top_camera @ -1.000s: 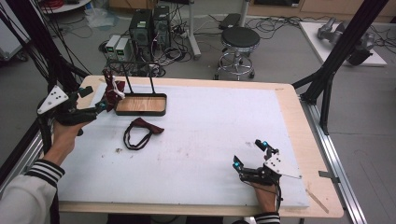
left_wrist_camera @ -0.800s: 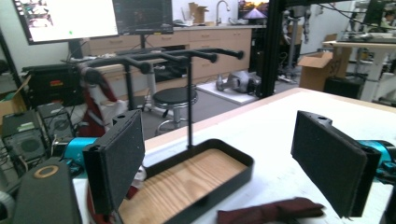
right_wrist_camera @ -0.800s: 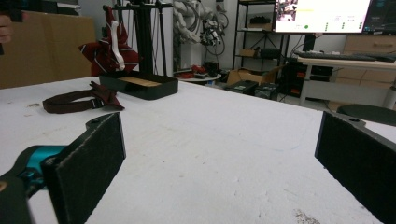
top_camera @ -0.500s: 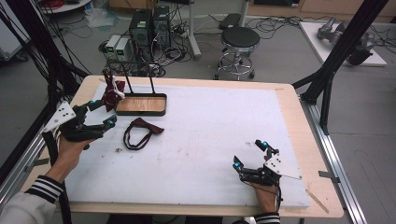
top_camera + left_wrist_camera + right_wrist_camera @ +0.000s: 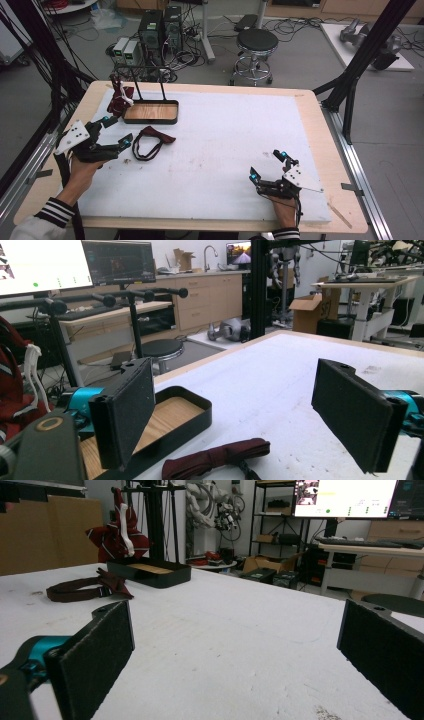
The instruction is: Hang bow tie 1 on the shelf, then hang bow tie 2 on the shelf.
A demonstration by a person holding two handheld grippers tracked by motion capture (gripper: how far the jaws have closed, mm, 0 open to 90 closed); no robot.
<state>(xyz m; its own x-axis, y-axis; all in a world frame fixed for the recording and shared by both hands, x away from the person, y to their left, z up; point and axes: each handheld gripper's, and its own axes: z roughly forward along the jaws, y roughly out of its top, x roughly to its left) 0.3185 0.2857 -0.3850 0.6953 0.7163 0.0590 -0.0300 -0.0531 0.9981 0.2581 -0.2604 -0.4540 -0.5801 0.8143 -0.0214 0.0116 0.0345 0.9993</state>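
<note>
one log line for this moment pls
left gripper: open, beside dark red bow tie | right gripper: open, idle near table's front edge | second bow tie: hangs on rack

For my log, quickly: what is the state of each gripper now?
Left gripper: open, holding nothing, near the dark red strap.
Right gripper: open, holding nothing.

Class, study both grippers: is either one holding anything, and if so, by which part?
Nothing is held. The left gripper is open beside the dark red strap on the table, not touching it; the right gripper is open over bare table.
</note>
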